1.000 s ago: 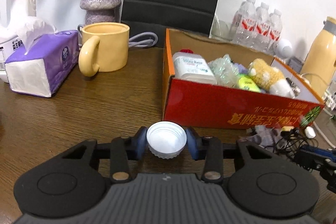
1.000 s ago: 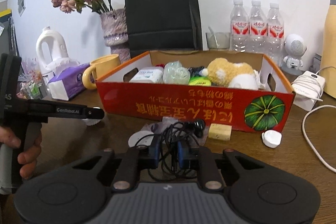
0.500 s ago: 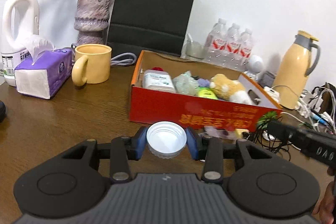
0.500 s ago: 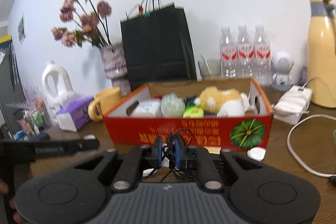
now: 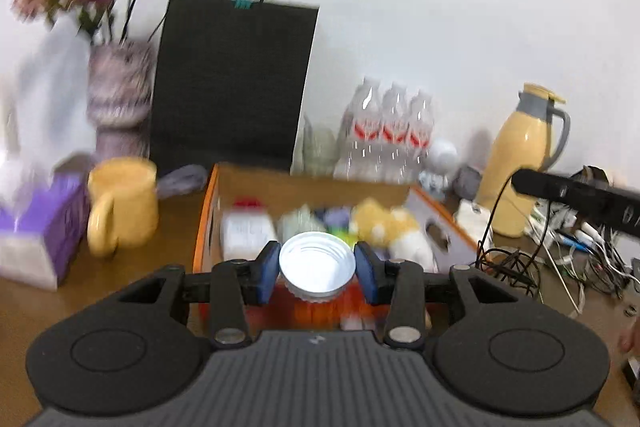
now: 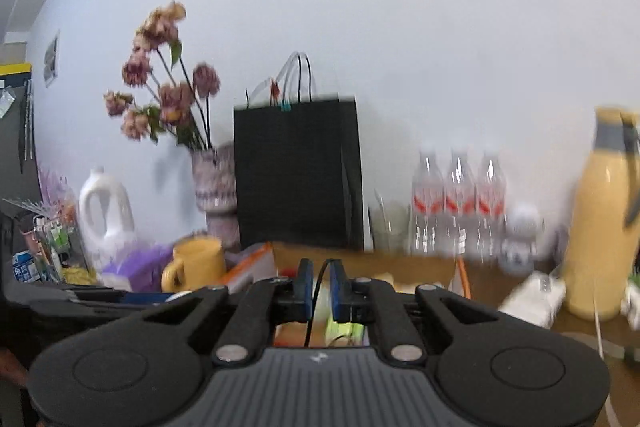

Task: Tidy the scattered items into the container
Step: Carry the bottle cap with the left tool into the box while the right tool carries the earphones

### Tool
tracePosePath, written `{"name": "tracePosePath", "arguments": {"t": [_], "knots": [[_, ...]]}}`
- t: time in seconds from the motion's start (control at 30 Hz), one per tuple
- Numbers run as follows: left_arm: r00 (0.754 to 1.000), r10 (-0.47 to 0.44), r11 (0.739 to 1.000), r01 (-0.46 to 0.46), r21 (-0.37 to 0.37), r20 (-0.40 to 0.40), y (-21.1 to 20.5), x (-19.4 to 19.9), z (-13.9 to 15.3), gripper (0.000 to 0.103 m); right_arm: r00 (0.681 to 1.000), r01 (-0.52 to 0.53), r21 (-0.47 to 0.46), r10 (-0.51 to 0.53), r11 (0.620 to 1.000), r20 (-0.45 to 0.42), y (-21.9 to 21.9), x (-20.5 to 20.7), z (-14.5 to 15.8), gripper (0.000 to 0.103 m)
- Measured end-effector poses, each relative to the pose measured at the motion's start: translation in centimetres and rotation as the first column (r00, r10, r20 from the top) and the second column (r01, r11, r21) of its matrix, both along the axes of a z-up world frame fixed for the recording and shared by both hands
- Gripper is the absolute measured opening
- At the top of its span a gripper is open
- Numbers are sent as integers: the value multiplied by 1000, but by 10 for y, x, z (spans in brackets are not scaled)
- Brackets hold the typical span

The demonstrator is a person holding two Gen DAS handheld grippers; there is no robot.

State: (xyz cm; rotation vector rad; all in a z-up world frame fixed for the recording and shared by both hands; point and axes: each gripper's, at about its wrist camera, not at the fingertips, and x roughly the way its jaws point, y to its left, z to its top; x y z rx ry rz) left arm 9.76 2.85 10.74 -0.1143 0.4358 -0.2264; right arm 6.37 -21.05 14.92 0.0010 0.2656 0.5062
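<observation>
Across a brown wooden surface (image 5: 120, 291), an orange cardboard box (image 5: 204, 227) already stocked with a white bottle (image 5: 246, 231) and a yellow plush toy (image 5: 384, 223). Behind it, a black paper bag (image 5: 232, 83) against the wall — yellow mug (image 5: 124, 203) at left. Raised before the box, the left gripper (image 5: 317, 269), fingers part-open and clamped on a white bottle cap (image 5: 317, 267). Alongside, the right gripper (image 6: 319, 285), fingers shut tight on a thin black cable (image 6: 314, 303) — dangling below.
</observation>
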Motion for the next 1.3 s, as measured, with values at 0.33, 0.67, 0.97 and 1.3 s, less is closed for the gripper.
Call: {"name": "tracePosePath", "arguments": {"t": [0.33,0.67,0.97,1.3], "knots": [[997,-4,1000,5,9,-76,-10,89,34,41,1000,-25,-43,25,999,4,13,70,65,6],[986,2,999,6,45,-168,-8,106,-5,41,938,-50,-126,3,991,-347,18,126,-27,52],[958,3,1000,-3,0,-287,-4,129,-27,41,710,-81,35,82,996,-700,26,180,-86,56],[951,7,999,7,46,-308,-14,140,-13,41,703,-92,-5,62,996,-709,44,195,-69,3]]}}
